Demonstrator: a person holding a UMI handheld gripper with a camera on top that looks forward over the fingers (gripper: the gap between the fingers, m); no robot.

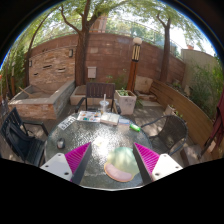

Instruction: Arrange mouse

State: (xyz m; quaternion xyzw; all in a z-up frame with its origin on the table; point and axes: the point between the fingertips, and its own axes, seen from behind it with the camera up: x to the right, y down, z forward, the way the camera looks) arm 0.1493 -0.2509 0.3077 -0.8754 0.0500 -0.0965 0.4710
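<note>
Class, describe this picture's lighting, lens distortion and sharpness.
Gripper view: daylight, dappled tree shade on the glass table; strong fisheye bending the brick wall; the mouse between the open jaws looks pale and soft, with little detail.

An outdoor patio in daylight is shown, closed off at twelve o'clock by a brick wall [85,55] over which trees [95,12] are spread. A round glass table [100,135] is set in the foreground, with dark chairs [20,135] placed at nine o'clock. A white planter [125,101] is seen at one o'clock, and a wooden bench [185,105] at three o'clock.
</note>
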